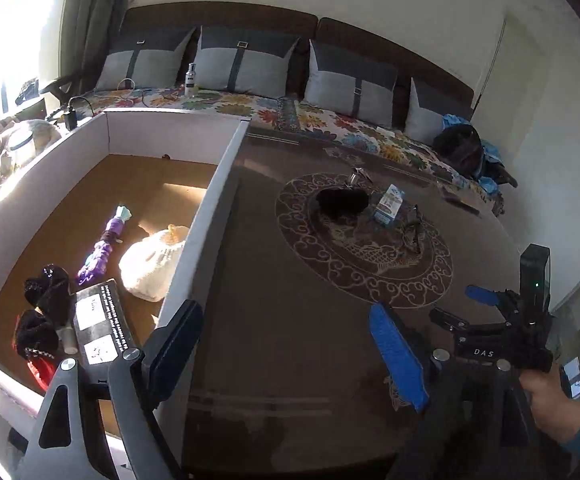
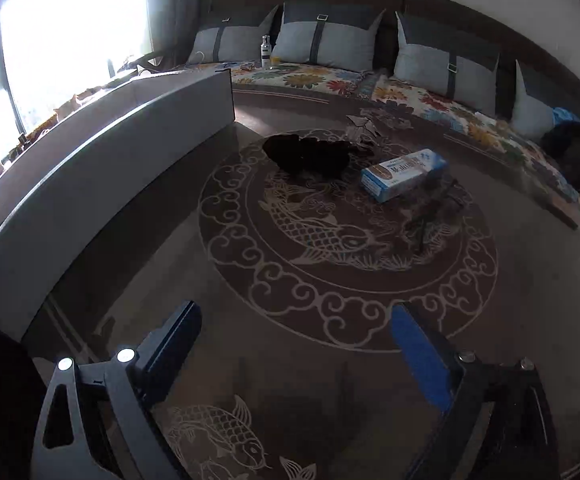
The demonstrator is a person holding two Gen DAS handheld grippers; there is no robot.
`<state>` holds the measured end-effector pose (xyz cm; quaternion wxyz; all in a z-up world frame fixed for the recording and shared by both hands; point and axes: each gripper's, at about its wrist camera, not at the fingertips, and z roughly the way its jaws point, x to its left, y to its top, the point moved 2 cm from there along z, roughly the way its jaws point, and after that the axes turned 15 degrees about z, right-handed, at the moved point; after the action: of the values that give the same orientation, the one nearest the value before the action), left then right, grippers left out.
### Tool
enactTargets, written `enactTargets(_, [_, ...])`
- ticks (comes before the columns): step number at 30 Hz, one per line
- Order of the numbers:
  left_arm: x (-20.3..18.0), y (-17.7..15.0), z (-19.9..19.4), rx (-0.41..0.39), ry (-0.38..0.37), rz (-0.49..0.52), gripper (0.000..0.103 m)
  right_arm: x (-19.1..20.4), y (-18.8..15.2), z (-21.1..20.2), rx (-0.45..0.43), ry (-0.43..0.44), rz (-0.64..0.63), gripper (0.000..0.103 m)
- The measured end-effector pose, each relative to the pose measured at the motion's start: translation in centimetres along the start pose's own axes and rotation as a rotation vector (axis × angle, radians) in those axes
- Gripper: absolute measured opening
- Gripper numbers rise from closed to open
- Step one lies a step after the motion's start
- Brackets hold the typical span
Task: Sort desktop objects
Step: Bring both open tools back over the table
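Observation:
A white-walled box (image 1: 206, 216) with a cork floor stands on the left of the brown patterned table (image 1: 290, 320). It holds a purple toy (image 1: 102, 246), a cream knitted hat (image 1: 156, 262), a black flat box (image 1: 100, 326) and black fluffy items (image 1: 48, 292). On the table lie a black fluffy object (image 1: 342, 202), a blue and white carton (image 1: 388, 204) and dark-framed glasses (image 1: 412, 234). My left gripper (image 1: 290, 352) is open and empty over the table beside the box wall. My right gripper (image 2: 296, 344) is open and empty, short of the carton (image 2: 404, 174) and black object (image 2: 310, 156); it also shows in the left wrist view (image 1: 498, 320).
A sofa (image 1: 250, 104) with a floral cover and grey cushions runs along the far side, with a spray bottle (image 1: 190, 78) on it and a dark bag (image 1: 460, 148) at its right end. A bright window (image 2: 50, 40) is at the left. A small clear item (image 1: 356, 178) lies behind the black object.

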<state>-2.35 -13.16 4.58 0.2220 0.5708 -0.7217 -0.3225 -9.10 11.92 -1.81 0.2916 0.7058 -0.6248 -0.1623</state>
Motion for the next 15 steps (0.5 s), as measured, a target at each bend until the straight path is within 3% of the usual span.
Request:
enactTargets(6, [-8.4, -2.4, 7.6, 0.165, -0.07, 0.094, 0.092, -9.8, -4.2, -1.4, -0.027, -0.101, 0.147, 0.096])
enactTargets(11, [-11.5, -2.5, 11.8, 0.217, -0.028, 0.157, 0.092, -12.6, -4.1, -2.0, -0.037, -0.106, 0.237, 0.096])
enactTargets(15, [-11.8, -1.3, 14.0, 0.22, -0.002, 0.135, 0.092, -13.2, -3.7, -1.4, -0.03, -0.126, 0.255, 0.098])
